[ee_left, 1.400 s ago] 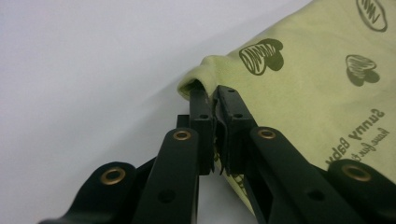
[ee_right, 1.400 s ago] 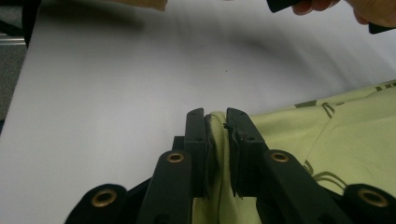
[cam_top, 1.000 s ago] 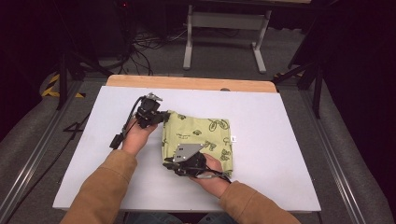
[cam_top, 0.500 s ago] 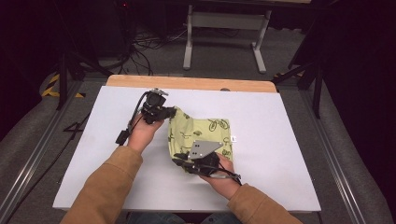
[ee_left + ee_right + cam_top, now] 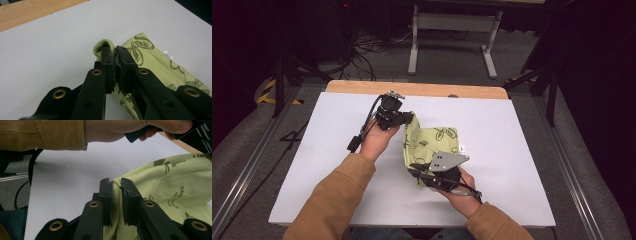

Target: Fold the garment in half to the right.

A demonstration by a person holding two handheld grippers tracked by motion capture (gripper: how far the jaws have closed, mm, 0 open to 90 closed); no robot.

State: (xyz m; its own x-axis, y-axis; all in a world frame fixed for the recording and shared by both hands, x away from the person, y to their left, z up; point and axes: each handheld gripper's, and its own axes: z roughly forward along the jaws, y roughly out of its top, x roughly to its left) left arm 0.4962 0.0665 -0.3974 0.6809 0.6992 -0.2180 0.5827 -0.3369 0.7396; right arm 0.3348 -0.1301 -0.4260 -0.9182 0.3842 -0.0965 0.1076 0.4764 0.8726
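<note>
Both grippers are on the cloth now, a pale green piece with dark line drawings printed across it, sitting near the middle of the white surface. The left gripper has its jaws clenched on the far left corner of the cloth, and in the left gripper view that corner curls up in a small loop just beyond the jaw tips, pinched tight between the two black pads. The right gripper grasps the near left corner, and the right gripper view shows the green fabric squeezed in the narrow gap between its jaws. Between the two grips the left edge of the cloth stands up off the surface in a soft wall, while the right part lies flat, a small white tag poking out at its right edge. The left hand comes in from the lower left in a tan sleeve, the right hand from the bottom, under the grey three-cornered plate. A black cable loops down from the left gripper beside the wrist. Along the far edge of the surface runs a strip of bare wood, and beyond it a grey metal stand sits on the floor.
</note>
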